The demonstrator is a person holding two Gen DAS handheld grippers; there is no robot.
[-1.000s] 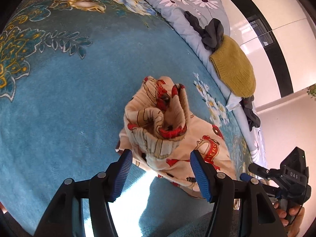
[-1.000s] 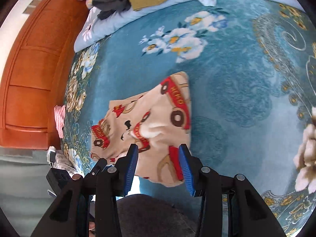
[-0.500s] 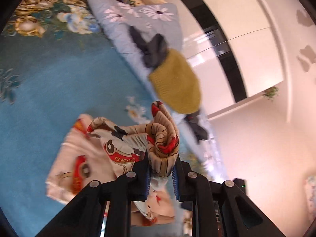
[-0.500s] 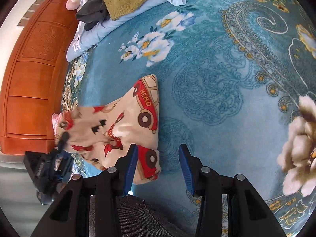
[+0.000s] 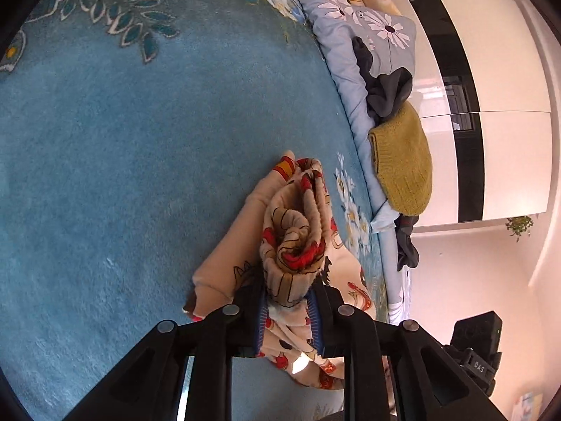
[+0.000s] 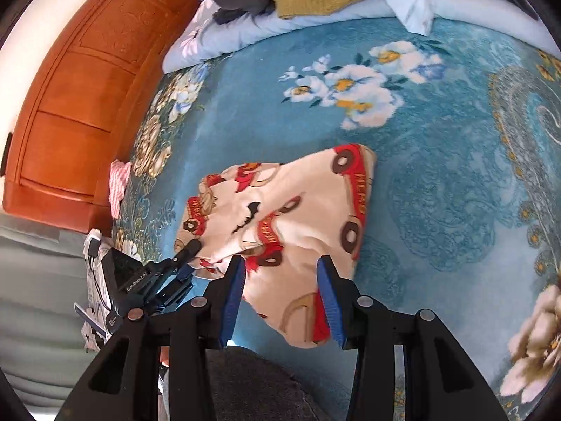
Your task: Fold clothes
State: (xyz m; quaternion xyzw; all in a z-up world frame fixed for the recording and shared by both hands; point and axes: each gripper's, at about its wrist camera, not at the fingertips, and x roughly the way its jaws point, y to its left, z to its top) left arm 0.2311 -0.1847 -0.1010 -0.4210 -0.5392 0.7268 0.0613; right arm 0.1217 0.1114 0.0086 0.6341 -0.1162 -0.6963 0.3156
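Observation:
A cream garment printed with red cars (image 5: 298, 242) lies on the blue floral blanket (image 5: 105, 140). My left gripper (image 5: 285, 319) is shut on a bunched, rolled edge of the garment, which stands up between the fingers. In the right wrist view the garment (image 6: 287, 217) lies mostly flat, folded over. My right gripper (image 6: 280, 298) is open just above its near edge, holding nothing. The left gripper (image 6: 182, 256) shows at the garment's left corner.
A light blue flowered quilt (image 5: 343, 52) lies along the far edge with a mustard sweater (image 5: 403, 161) and dark grey clothes (image 5: 385, 94) on it. An orange wooden headboard (image 6: 70, 105) stands at the left. A pink cloth (image 6: 117, 189) lies beside it.
My left gripper closed on the garment's bunched edge, lifted it, and has now lowered it back toward the blanket. My right gripper stayed open and moved in over the garment's near edge.

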